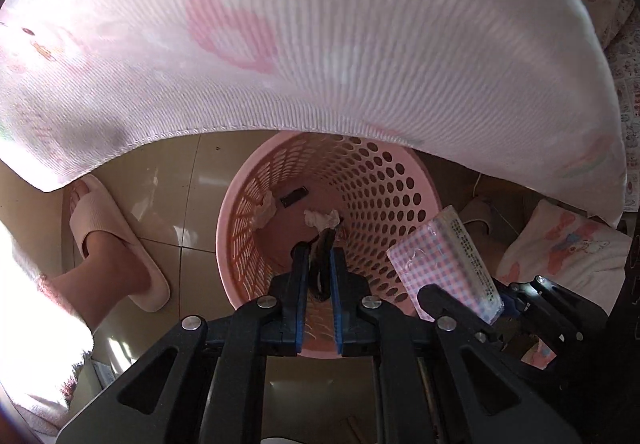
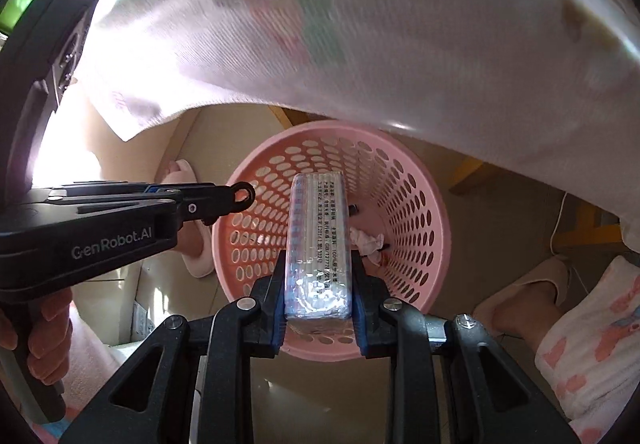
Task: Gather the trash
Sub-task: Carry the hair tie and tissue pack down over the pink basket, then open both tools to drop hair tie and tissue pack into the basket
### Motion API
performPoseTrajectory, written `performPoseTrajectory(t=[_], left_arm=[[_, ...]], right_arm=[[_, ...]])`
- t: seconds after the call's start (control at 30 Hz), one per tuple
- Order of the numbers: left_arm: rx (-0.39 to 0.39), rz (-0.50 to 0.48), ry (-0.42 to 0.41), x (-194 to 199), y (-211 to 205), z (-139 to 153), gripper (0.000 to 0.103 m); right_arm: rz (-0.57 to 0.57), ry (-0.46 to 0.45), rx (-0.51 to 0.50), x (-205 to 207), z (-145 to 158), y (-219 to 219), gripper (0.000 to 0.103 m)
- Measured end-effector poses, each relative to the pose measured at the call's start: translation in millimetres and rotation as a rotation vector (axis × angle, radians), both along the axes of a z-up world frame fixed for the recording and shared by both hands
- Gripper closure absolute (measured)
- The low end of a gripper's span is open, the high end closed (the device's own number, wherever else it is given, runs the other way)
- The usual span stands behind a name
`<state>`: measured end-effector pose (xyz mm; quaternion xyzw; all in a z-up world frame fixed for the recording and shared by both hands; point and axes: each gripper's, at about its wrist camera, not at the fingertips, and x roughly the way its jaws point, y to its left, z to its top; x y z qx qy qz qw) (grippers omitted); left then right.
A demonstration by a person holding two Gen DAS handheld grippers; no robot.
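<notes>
A pink perforated basket point(image 1: 400, 200) stands on the tiled floor below both grippers; it also shows in the right wrist view point(image 2: 416, 204). Crumpled tissues point(image 1: 320, 219) and a small dark item point(image 1: 293, 197) lie at its bottom. My left gripper point(image 1: 320, 264) is shut on a dark brown clump point(image 1: 322, 256) and holds it over the basket's opening. My right gripper point(image 2: 319, 276) is shut on a plastic-wrapped tissue pack point(image 2: 318, 244) with a pink check pattern, also above the basket. The pack and right gripper show in the left wrist view point(image 1: 440, 268).
A white and pink cloth point(image 1: 320, 24) hangs over the basket from above. The person's feet in pink slippers point(image 1: 116, 240) stand on either side of the basket. A wooden furniture leg point(image 2: 464, 172) is behind the basket. The left gripper's body point(image 2: 100, 220) is at the left.
</notes>
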<state>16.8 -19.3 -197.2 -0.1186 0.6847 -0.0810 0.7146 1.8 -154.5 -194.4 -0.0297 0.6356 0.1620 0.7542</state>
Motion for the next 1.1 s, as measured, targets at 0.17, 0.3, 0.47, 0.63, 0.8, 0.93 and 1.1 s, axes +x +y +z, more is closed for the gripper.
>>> performPoseTrajectory(t=[0.17, 0.3, 0.47, 0.63, 0.8, 0.93, 1.1], left_arm=[[0.060, -0.010, 0.051, 1, -6, -30, 0.095], [0.063, -0.028, 0.077, -1, -6, -48, 0.091], [0.068, -0.031, 0.124, -5, -4, -64, 0.090], [0.077, -0.044, 0.127, -8, -8, -67, 0.088], [0.090, -0.052, 0.129, -11, -12, -66, 0.074], [0.098, -0.048, 0.133, -11, -12, -67, 0.071], [0.069, -0.020, 0.142, -11, -5, -64, 0.071]], right_arm=[[-0.019, 0.100, -0.014, 4, -37, -2, 0.075], [-0.032, 0.145, -0.035, 4, -60, -2, 0.075], [-0.058, 0.208, -0.042, 5, -79, -7, 0.075], [-0.076, 0.254, -0.045, 6, -90, -10, 0.075], [-0.078, 0.272, -0.049, 5, -95, -12, 0.074], [-0.092, 0.288, -0.055, 5, -99, -15, 0.072], [-0.111, 0.289, -0.053, 6, -100, -19, 0.064]])
